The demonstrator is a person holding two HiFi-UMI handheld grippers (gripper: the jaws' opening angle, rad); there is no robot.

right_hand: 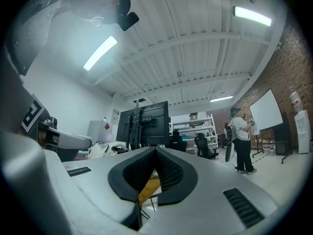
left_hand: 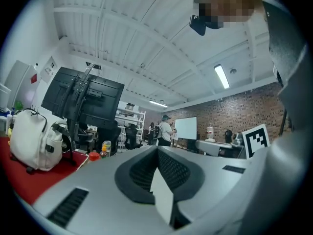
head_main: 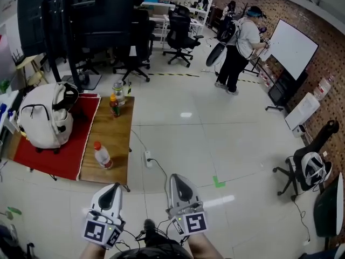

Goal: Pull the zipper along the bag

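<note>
The bag [head_main: 43,117] is a rounded white backpack standing on a red cloth [head_main: 70,150] that covers the left part of a wooden table [head_main: 116,144] at the left of the head view. It looks full and domed, with thin dark handle loops at its top and a black strap or band draped across its upper right side; its zipper is too small to make out in any view. On the bare wood to the right of the cloth a clear bottle with a red cap [head_main: 102,155] stands nearest the camera, and a small orange-capped bottle [head_main: 115,106] and a clear jar [head_main: 118,90] stand at the far end. The left gripper [head_main: 111,188] and the right gripper [head_main: 180,179] are held side by side low in the head view, over the pale floor, well apart from the table and the bag. In the left gripper view the jaws meet at their tips with nothing between them, and the bag shows far off at the left. In the right gripper view the jaws are likewise pressed together and empty, with the bag only a small white shape beyond them on the left. Neither gripper touches anything.
</note>
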